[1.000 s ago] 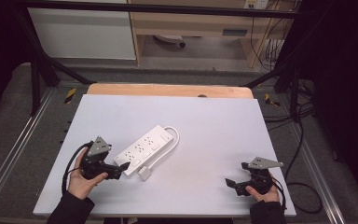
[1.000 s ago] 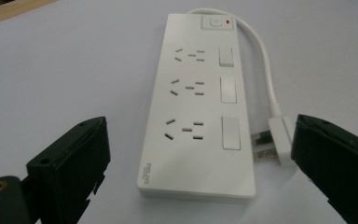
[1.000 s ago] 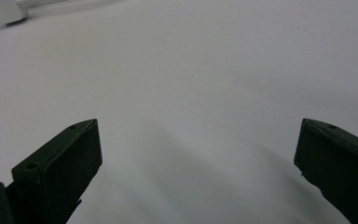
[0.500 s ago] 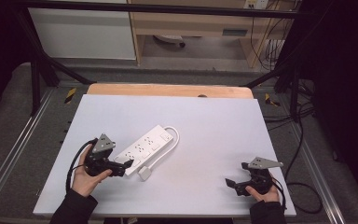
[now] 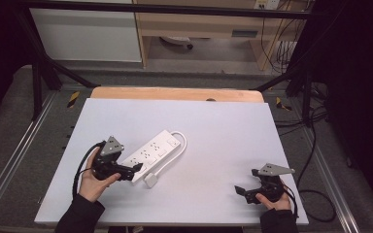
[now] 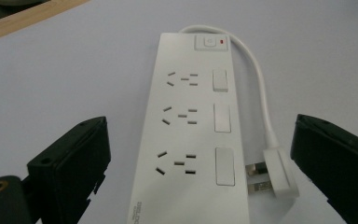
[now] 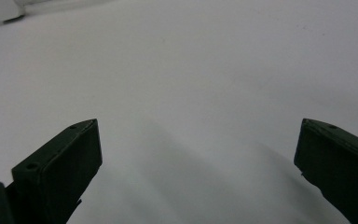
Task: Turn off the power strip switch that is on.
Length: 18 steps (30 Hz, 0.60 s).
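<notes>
Jaws of left gripper [image 6: 200, 158] spread astride glossy white plastic three-socket power strip [image 6: 193, 126], near end cropped; right gripper [image 7: 198, 154] likewise spread over matte table [image 7: 205, 70].

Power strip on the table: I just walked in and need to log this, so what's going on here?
A person holds a gripper in each hand. The left gripper is open at the near end of the white power strip, jaws either side of it, not closed on it. Its plug lies beside it. The right gripper is open over bare table.
</notes>
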{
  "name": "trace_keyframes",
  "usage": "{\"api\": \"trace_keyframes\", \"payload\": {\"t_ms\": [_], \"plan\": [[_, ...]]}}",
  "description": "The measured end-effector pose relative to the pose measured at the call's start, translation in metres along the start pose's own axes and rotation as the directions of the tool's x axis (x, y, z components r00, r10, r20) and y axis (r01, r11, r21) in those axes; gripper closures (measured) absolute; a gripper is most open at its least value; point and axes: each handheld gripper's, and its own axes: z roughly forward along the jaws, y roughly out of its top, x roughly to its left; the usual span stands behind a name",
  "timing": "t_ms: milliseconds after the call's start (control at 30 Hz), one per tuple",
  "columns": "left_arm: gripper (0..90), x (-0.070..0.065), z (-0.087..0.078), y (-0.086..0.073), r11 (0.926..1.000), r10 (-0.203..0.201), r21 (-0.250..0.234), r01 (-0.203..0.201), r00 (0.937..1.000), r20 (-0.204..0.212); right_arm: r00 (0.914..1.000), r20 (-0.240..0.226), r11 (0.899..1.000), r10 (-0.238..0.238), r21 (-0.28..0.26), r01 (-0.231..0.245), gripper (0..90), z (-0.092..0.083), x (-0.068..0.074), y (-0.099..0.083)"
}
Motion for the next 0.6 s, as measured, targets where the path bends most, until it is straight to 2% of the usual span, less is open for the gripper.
{"api": "trace_keyframes", "payload": {"t_ms": [600], "plan": [[4.7,-0.007,0.012,0.014,0.9999,0.017,0.002,-0.017,0.9998,0.008,1.0000,0.000,1.000,-0.001,0.000,0.001,1.3,0.000,0.000,0.000]]}}
